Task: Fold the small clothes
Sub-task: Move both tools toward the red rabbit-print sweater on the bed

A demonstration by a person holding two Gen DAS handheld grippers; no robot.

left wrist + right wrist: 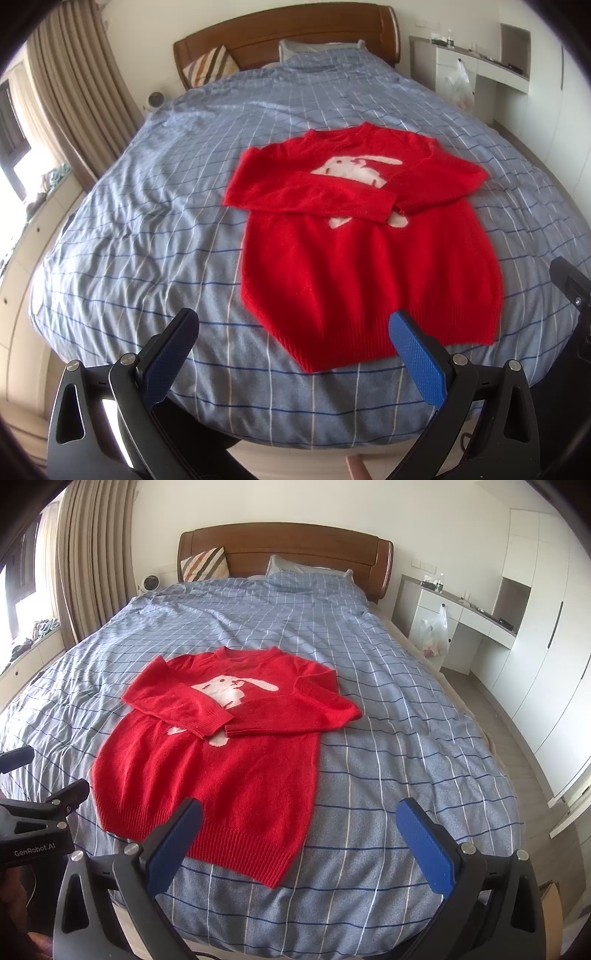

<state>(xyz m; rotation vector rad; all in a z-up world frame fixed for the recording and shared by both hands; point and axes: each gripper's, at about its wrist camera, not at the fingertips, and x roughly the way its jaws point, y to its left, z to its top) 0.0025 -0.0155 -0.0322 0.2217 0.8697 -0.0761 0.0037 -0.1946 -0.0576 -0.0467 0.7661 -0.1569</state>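
Nearest the left gripper (293,330), the foot edge of the bed (110,258) curves just under its fingers, with bare checked duvet running ahead and off to its left as far as the curtain (74,81) side. The red sweater (369,266) lies flat on the duvet ahead and slightly right of this gripper; its ribbed hem is the closest part, and the gripper's right blue pad overlaps the hem in view, though whether it touches the knit cannot be told. The left gripper's jaws stand wide apart and hold nothing. Seen from the right gripper (299,819), the sweater (221,768) sits ahead and to its left, the hem corner reaching between its two fingers, while a broad stretch of open duvet lies ahead and to its right up to the bed's (424,775) side edge. This gripper is also spread wide, with nothing in its grasp. Both sleeves are folded across the chest, cuffs meeting over a white rabbit (229,688) design. Farther on, past the collar, pillows rest against the wooden headboard (284,550). Beyond the right gripper's right side, a white plastic bag (434,633) with something inside hangs at a white desk (476,616) by the wardrobe (546,627).
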